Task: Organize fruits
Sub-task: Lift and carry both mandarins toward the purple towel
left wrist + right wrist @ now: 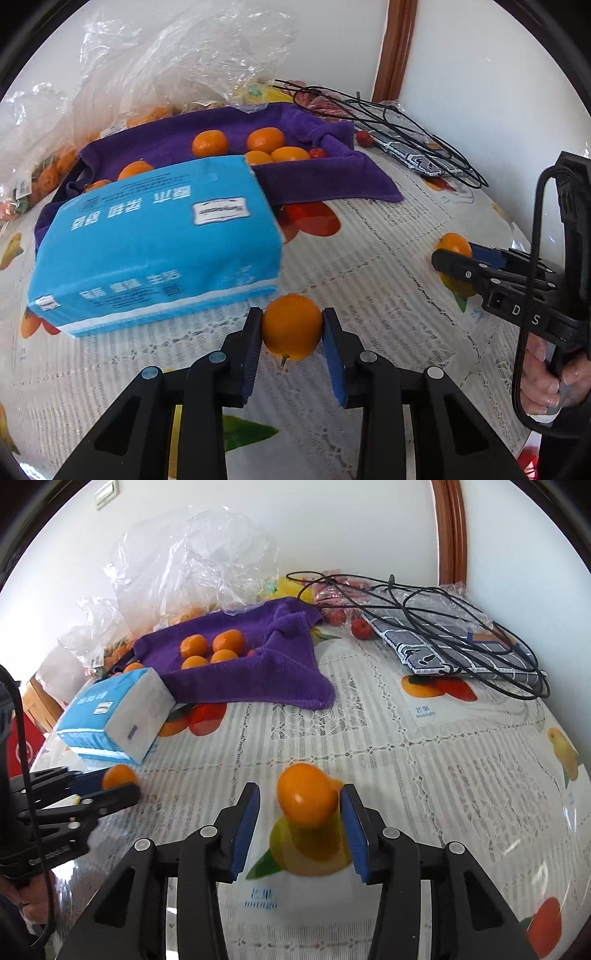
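Observation:
In the left wrist view my left gripper (291,323) is shut on an orange (291,332), both blue pads pressing its sides just above the tablecloth. In the right wrist view a second orange (306,794) lies between the fingers of my right gripper (300,790). It touches the right pad (354,827), and a gap shows at the left pad, so this gripper is open. A purple towel (258,675) at the back holds several oranges (194,646). Each gripper also shows in the other's view, the right gripper (452,258) at the right and the left gripper (122,790) at the left.
A blue tissue pack (159,240) lies in front of the towel, close to my left gripper. Clear plastic bags (192,565) with more fruit stand behind. Black cables (443,627) lie on a patterned pouch (454,646) at the back right, beside small red fruits (360,627). A hand (546,376) holds the right gripper.

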The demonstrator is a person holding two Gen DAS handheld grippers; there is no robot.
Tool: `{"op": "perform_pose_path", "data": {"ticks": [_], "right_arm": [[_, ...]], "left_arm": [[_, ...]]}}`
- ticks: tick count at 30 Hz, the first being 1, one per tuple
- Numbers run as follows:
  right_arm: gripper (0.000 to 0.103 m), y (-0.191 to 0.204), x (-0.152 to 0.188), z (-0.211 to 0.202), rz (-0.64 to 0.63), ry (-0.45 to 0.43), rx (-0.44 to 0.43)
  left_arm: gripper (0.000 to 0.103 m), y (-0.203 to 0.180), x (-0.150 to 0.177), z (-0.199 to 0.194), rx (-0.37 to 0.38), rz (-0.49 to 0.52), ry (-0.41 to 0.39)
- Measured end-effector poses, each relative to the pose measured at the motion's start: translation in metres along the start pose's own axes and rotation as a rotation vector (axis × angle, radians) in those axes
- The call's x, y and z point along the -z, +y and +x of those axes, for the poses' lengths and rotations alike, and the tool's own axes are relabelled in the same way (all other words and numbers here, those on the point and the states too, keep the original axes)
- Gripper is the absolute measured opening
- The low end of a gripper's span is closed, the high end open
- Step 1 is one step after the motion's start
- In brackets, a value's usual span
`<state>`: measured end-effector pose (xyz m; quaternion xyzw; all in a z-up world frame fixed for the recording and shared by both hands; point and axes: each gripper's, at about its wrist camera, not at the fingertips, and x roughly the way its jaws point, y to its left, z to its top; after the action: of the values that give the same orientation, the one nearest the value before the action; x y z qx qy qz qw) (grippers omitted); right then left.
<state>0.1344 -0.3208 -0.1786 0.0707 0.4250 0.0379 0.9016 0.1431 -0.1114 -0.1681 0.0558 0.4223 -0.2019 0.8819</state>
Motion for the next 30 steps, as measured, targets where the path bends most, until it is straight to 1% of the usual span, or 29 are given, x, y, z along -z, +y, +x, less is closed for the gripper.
{"op": "perform_pose_path", "data": {"ticks": [1,2,6,11,16,20,23,26,30], "right_arm": [[0.035,0.001,-0.001,0.002,-0.004,0.006,0.019],[0.034,0.003,-0.002,0.001,-0.013,0.002,0.027],[0.034,0.012,-0.001,0.002,-0.041,0.002,0.039],[0.034,0.033,0.003,0.003,-0.060,0.006,0.002],[0.034,0.064,0.007,0.007,-0.076,0.008,-0.051],[0.034,0.089,0.008,0.011,-0.107,0.008,-0.070],[0.034,0.106,0.008,0.013,-0.147,0.003,-0.055],[0.034,0.111,0.010,0.015,-0.175,0.020,-0.046],[0.034,0.111,0.011,0.015,-0.175,0.020,-0.039]], "left_arm": [[0.030,0.005,0.001,-0.002,-0.007,-0.011,-0.001],[0.030,0.010,0.002,-0.004,-0.014,-0.022,-0.003],[0.030,0.027,0.008,-0.012,-0.028,-0.060,-0.013],[0.030,0.044,0.017,-0.019,-0.059,-0.095,-0.023],[0.030,0.065,0.028,-0.031,-0.096,-0.136,-0.036],[0.030,0.085,0.039,-0.044,-0.145,-0.178,-0.051],[0.030,0.101,0.046,-0.053,-0.175,-0.217,-0.064],[0.030,0.112,0.050,-0.055,-0.206,-0.247,-0.072],[0.031,0.117,0.053,-0.050,-0.196,-0.278,-0.075]]}}
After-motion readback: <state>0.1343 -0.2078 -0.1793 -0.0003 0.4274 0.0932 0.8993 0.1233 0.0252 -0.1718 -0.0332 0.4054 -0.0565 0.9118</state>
